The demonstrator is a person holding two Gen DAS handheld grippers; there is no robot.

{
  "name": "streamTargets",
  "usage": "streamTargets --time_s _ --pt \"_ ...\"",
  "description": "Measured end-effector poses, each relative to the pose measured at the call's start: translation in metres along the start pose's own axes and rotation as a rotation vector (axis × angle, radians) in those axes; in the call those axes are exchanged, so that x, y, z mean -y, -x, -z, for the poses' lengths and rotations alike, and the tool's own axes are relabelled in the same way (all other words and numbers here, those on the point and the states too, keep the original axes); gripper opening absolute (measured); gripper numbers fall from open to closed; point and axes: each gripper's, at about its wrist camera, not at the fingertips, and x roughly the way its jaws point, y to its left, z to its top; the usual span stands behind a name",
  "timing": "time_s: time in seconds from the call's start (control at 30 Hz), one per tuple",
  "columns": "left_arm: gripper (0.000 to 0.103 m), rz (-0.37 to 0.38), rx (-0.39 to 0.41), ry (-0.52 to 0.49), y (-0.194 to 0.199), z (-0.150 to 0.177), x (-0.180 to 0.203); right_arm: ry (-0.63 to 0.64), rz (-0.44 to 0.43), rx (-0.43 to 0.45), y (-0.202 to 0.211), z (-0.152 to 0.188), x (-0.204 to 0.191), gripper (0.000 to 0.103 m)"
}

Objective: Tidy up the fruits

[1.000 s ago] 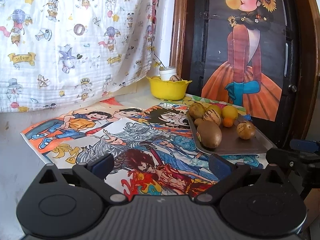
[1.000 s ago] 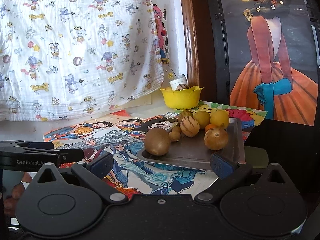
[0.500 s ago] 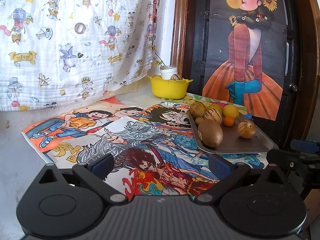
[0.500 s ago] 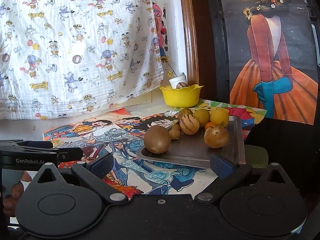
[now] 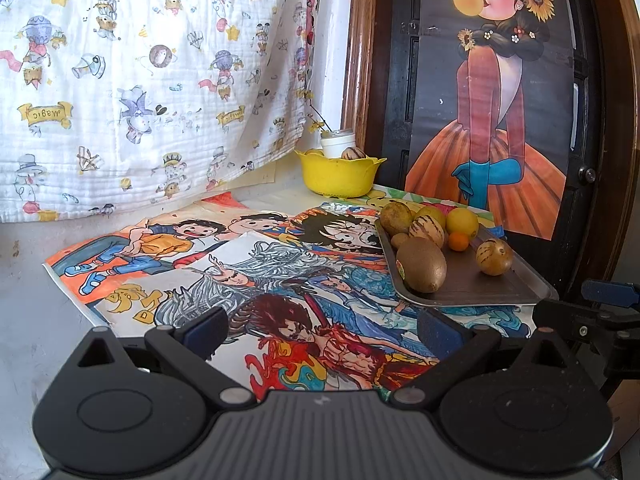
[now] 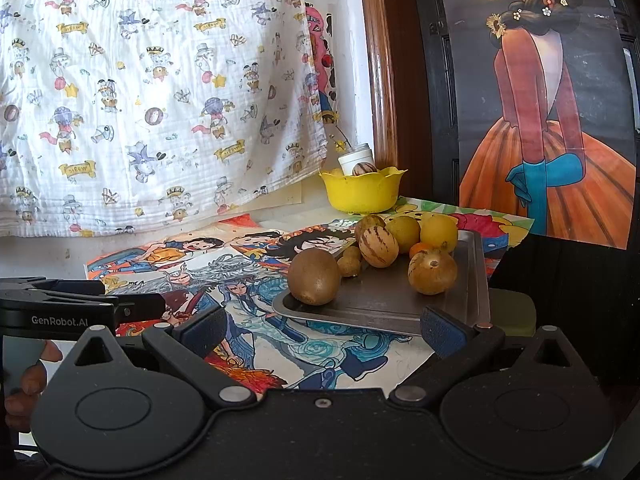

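While one striped fruit (image 6: 364,168) already sits in the yellow bowl (image 6: 362,192) at upper centre of the frame, you hold the left gripper (image 5: 320,326) and right gripper (image 6: 320,330) released and empty, with seven fruits left on the metal tray (image 6: 384,300) at centre right.

A scalloped yellow plastic bowl (image 5: 339,176) stands behind a grey metal tray (image 5: 472,286) bearing a brown fuzzy kiwi (image 5: 422,264), a cream pepino with purple stripes (image 5: 426,231) and a small orange citrus (image 5: 458,241).
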Motion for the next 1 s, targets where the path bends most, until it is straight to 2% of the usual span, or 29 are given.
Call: streamTargets --time_s 1.0 --pt "0.103 -0.001 -0.005 0.003 -0.0007 0.0017 -0.0022 0.001 -0.002 -0.002 -0.0001 -0.0003 0.0008 0.102"
